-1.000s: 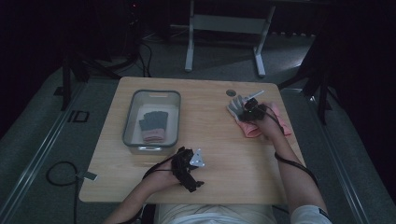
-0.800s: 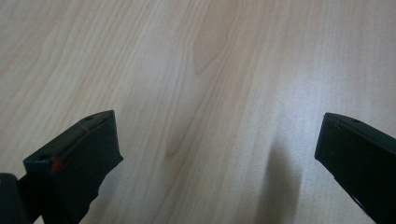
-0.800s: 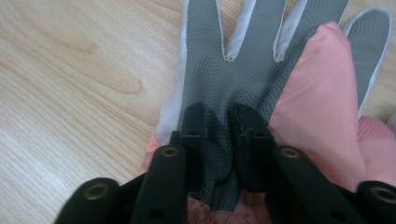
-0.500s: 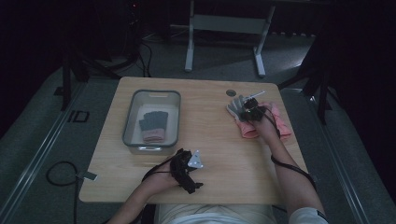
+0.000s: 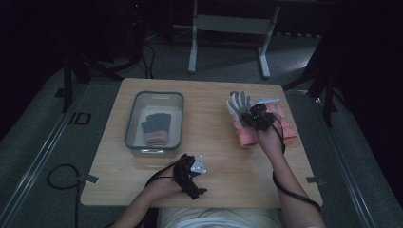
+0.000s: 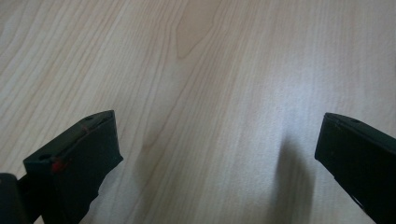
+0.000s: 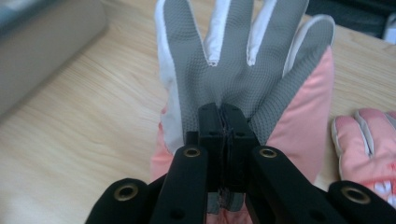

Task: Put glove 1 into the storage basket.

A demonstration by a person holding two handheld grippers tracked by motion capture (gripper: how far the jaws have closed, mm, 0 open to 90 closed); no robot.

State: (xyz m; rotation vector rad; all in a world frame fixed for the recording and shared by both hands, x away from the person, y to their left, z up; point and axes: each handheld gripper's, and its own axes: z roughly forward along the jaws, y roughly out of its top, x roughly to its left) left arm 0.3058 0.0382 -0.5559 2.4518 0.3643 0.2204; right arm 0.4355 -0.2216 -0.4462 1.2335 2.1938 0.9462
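A pink glove with a grey textured palm [image 7: 224, 60] lies palm up at the right side of the table, its fingers spread away from me. My right gripper [image 7: 223, 112] is shut on the palm fabric, jaws pressed together. From above, that glove [image 5: 237, 104] is seen with the right gripper [image 5: 249, 114] over its wrist end. A second pink glove [image 7: 369, 135] lies just beside it [image 5: 286, 124]. My left gripper [image 6: 218, 119] is open over bare wood, holding nothing, near the table's front edge [image 5: 192, 167].
A grey plastic bin [image 5: 154, 95] stands on the left half of the table, with a grey glove with a pink cuff [image 5: 156, 127] inside. Cables trail from both grippers. Dark floor and a metal stand [image 5: 228, 23] lie beyond the far edge.
The right hand and forearm have shifted slightly while the gripper stays on the glove. The left gripper has not moved.
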